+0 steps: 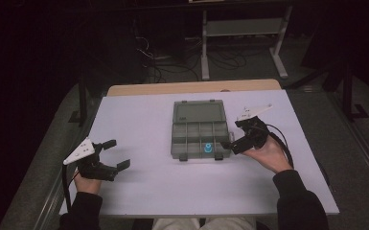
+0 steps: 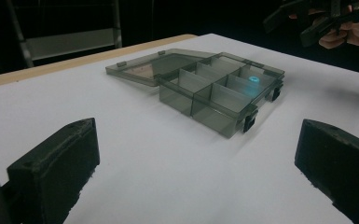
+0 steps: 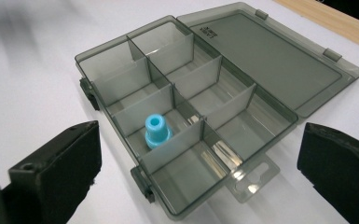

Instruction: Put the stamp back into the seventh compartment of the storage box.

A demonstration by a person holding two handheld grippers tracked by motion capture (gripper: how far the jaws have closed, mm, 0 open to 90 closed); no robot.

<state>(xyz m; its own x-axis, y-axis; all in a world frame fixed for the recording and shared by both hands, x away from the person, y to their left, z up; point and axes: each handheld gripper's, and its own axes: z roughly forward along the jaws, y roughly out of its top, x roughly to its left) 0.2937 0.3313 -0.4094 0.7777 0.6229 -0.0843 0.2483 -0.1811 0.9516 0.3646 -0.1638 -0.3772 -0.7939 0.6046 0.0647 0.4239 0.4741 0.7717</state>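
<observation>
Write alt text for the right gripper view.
A small blue plastic piece stands upright in one compartment of an open, smoky-grey organizer box on a white table. Its lid lies flat behind, and the right gripper frames it with jaws wide open.

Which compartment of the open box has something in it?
The front-row compartment second from the right, nearest the right tongs: it holds a blue plastic piece. The organizer box's other compartments look empty.

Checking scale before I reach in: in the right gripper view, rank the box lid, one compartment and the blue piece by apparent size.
1. Box lid
2. Compartment
3. Blue piece
</observation>
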